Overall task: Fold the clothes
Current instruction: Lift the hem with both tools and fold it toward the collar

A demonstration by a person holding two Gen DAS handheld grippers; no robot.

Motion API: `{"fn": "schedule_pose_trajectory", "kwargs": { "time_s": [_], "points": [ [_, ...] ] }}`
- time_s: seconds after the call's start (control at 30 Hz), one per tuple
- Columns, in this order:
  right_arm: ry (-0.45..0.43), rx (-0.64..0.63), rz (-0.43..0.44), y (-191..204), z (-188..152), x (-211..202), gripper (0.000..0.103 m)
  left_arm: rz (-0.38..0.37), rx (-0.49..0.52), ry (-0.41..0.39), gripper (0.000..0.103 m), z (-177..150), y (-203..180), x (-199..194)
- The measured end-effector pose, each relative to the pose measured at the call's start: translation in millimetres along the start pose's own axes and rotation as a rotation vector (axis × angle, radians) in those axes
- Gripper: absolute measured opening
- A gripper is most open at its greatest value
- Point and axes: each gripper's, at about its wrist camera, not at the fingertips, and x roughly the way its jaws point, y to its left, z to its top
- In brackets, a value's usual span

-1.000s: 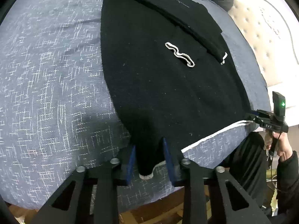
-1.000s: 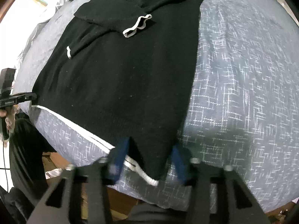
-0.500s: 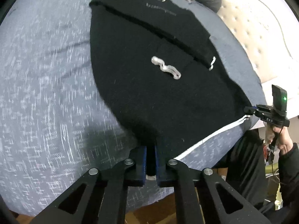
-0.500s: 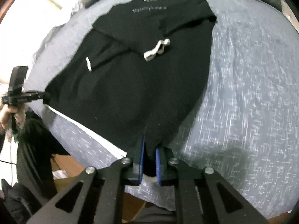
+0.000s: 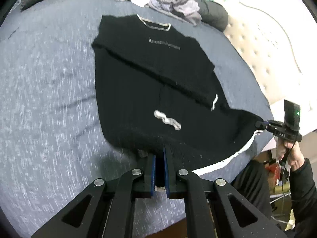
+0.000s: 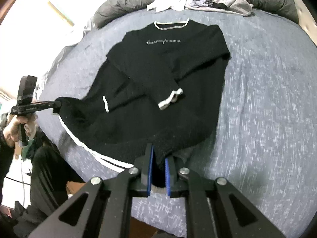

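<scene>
On the bed [image 6: 267, 99], the black sweater [image 6: 158, 99] lies flat with its sleeves crossed. The left gripper [image 5: 159, 170] and right gripper [image 6: 158, 176] each pinch a hem corner between nearly pressed-together jaws. Good practice, I think: lift both corners evenly and carry the hem toward the collar [image 6: 171, 24], keeping it taut.

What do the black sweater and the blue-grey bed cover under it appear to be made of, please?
The black sweater looks like a soft matte knit, likely wool or acrylic: it shows a fuzzy surface, pale lint specks and rolled white ribbed trim at cuffs and neck. The bed cover looks like a woven or jersey fabric, matte, with a white heathered fleck; the blur leaves the weave unclear.
</scene>
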Motion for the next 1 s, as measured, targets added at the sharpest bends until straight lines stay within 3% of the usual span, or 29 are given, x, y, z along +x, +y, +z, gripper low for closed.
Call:
{"fn": "schedule_pose_trajectory", "kwargs": {
  "time_s": [0.43, 1.0],
  "points": [
    [-0.057, 0.014, -0.019, -12.4, 91.6, -1.4, 0.010, -0.006, -0.051, -0.065, 0.007, 84.5, 16.8, -4.1],
    [-0.091, 0.100, 0.008, -70.1, 199.2, 36.0, 0.010, -0.037, -0.128, -0.082, 0.007, 206.4, 62.6, 32.5]
  ]
}}
